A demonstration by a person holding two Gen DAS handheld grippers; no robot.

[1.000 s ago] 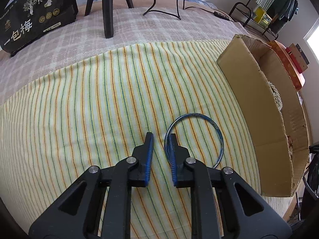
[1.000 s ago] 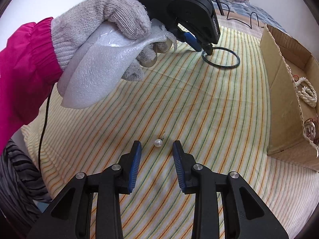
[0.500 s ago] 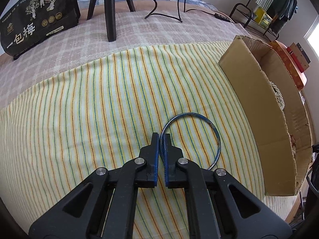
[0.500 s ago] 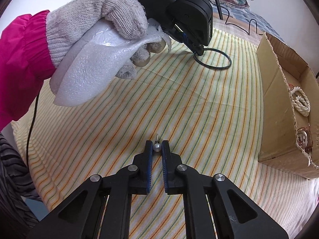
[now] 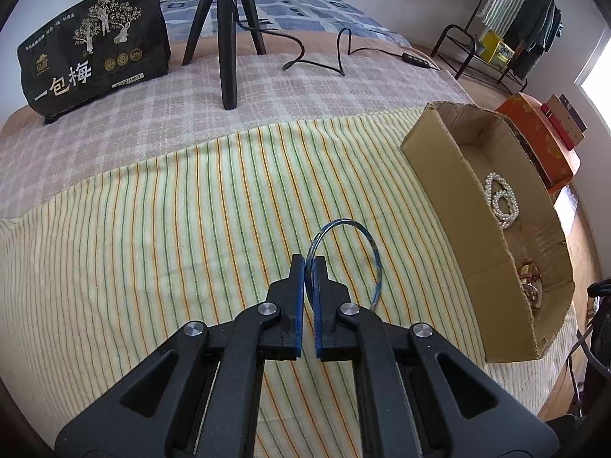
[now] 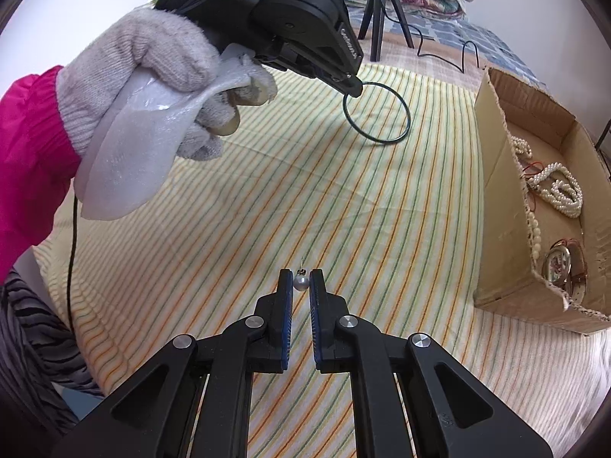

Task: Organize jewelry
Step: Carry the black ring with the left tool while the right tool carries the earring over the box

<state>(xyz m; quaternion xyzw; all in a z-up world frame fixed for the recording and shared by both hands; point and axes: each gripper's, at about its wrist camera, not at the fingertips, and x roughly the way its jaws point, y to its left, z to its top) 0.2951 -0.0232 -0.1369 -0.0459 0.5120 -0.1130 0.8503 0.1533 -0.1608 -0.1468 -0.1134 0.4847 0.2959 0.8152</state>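
My left gripper (image 5: 309, 263) is shut on the rim of a thin blue bangle (image 5: 376, 257), which hangs tilted above the striped cloth (image 5: 152, 236). From the right wrist view the same left gripper (image 6: 349, 89) holds the bangle (image 6: 404, 114) clear of the cloth. A small pearl earring (image 6: 300, 282) sits pinched between the pads of my right gripper (image 6: 301, 284), low over the cloth. A cardboard box (image 5: 450, 206) to the right holds a pearl strand (image 5: 502, 200); in the right wrist view the box (image 6: 496, 198) also shows a watch (image 6: 561, 267).
A gloved hand (image 6: 152, 76) with a pink sleeve grips the left tool. At the back stand a black tripod (image 5: 227, 30), a black printed bag (image 5: 95, 61) and a cable (image 5: 324, 61). An orange box (image 5: 542, 141) lies beyond the cardboard one.
Both grippers went from open to shut, the left on the bangle, the right on the pearl earring. The left gripper then rose, lifting the bangle off the cloth.
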